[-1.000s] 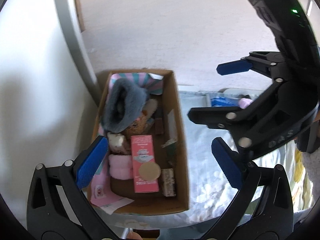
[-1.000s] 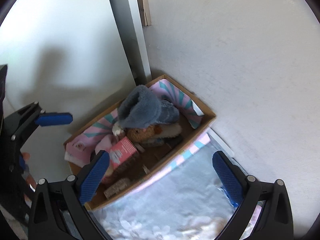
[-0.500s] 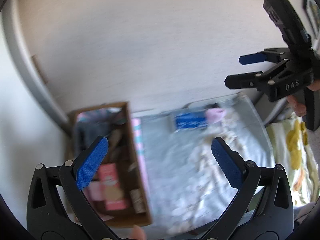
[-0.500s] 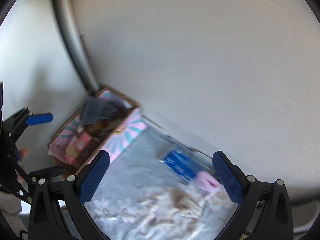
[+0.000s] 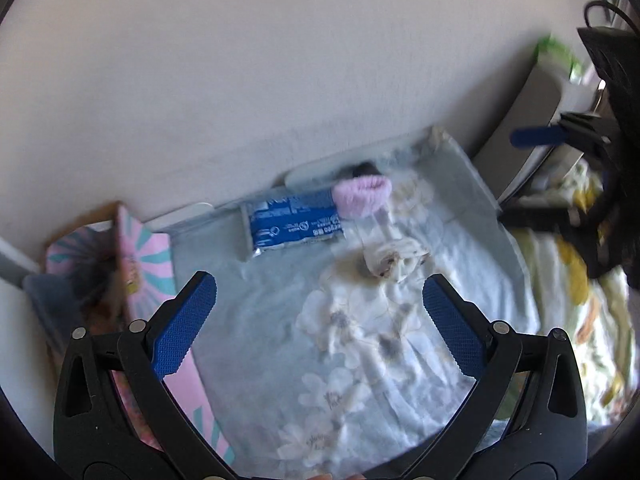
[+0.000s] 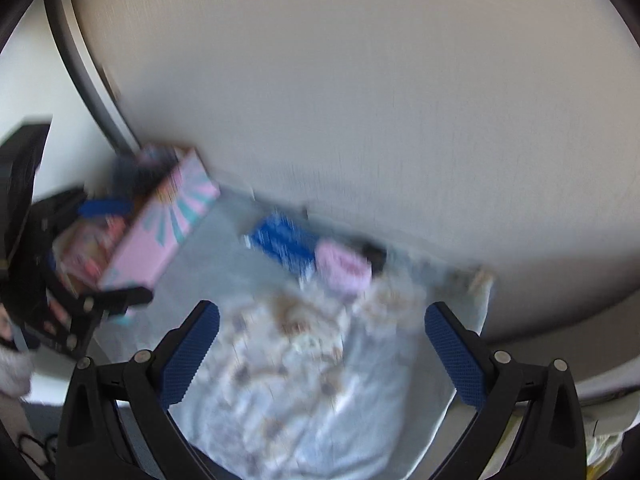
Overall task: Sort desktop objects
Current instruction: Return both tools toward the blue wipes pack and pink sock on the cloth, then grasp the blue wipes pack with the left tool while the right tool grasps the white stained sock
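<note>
On the desk in front of you lies a pale floral cloth (image 5: 360, 320), and both your tongs hang above it with nothing between their pads. Your left tongs (image 5: 320, 320) stand wide open over the near half of the cloth; your right tongs (image 6: 322, 356) are just as wide open, and from the left wrist view you catch only one blue pad and the black frame of them at the far right edge. Against the wall at the back of the cloth rests a blue packet (image 5: 294, 226), lying flat with white print on it, and a pink fluffy piece (image 5: 362, 196) sits just beside its right end, touching or overlapping it; the blur will not let you tell which. Behind the pink piece a small dark thing (image 5: 364, 169) shows, too blurred to name. Near the middle of the cloth, between your left pads and the packet, there is a small crumpled white-and-brown lump (image 5: 390, 258), apart from the packet. At your left stands the box (image 5: 148, 248), pink with teal rays on its side, its long wall touching the cloth's left edge; inside it you can make out pink things and something grey-blue, though the right wrist view is smeared and the contents cannot be sorted out. At the far right a yellow-patterned fabric (image 5: 572, 280) lies beside the cloth.
</note>
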